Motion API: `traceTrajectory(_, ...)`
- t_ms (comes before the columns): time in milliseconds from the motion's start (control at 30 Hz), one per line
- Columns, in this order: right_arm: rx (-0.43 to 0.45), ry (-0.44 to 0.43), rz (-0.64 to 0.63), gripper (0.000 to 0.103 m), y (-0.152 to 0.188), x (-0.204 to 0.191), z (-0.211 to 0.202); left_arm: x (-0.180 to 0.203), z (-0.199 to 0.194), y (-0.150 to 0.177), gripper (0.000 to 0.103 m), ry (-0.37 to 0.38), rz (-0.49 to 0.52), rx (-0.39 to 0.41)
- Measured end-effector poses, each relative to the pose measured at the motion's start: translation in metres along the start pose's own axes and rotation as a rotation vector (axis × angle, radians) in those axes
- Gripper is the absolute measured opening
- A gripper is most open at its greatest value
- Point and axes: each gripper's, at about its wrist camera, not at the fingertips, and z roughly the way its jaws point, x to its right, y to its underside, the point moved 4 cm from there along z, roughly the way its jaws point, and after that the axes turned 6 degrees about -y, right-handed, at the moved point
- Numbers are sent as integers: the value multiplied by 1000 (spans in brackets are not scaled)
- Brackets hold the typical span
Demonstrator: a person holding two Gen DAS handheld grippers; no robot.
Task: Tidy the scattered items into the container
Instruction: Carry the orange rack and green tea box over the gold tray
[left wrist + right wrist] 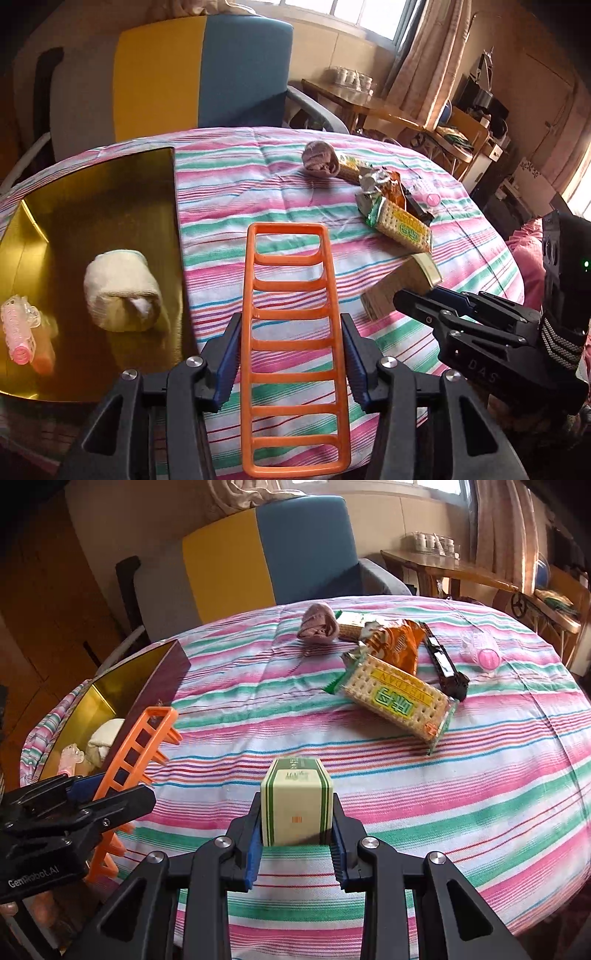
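Left wrist view: the left gripper point(291, 354) is closed on a flat orange plastic ladder-shaped rack point(290, 332), its blue pads point(231, 360) pressing on the two side rails. The rack is held clear of the striped pink, green and white tablecloth point(295, 177), just beside the open box with the shiny gold lining point(110, 192), but not yet over it. In the right wrist view, short prongs are seen along one edge of the rack.

The right gripper point(297, 830) is closed narrowly on a small cream carton with green stripes point(297, 805), gripped by its two sides above the cloth.

Inside the box, a rolled cream cloth bundle point(122, 291) and a pink plastic hair roller point(18, 328) are already deposited.

Left on the cloth, well apart from the box, are a rolled mauve sock point(319, 626), a clear-wrapped cracker pack with a yellow and green label point(399, 698), an orange foil snack bag point(397, 642), a dark wrapped bar point(445, 668) and a clear bottle with a pink cap point(484, 651). A further cracker pack is partly hidden behind the sock.

The task is judged under half complete: two items stored, two in hand, at least five remaining.
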Motion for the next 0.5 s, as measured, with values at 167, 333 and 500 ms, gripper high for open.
traceTrajectory(167, 27, -36, -76, 31, -16, -36, 3, -33, -23, -7, 50, -29, -80, 52)
traceTrajectory(333, 52, -94, -134, 31, -34, -71, 5, -71, -46, -13, 50, -78, -157, 108)
traceTrajectory(500, 65, -168, -185, 31, -52, -112, 10, -115, -52, -11, 50, -143, -247, 114)
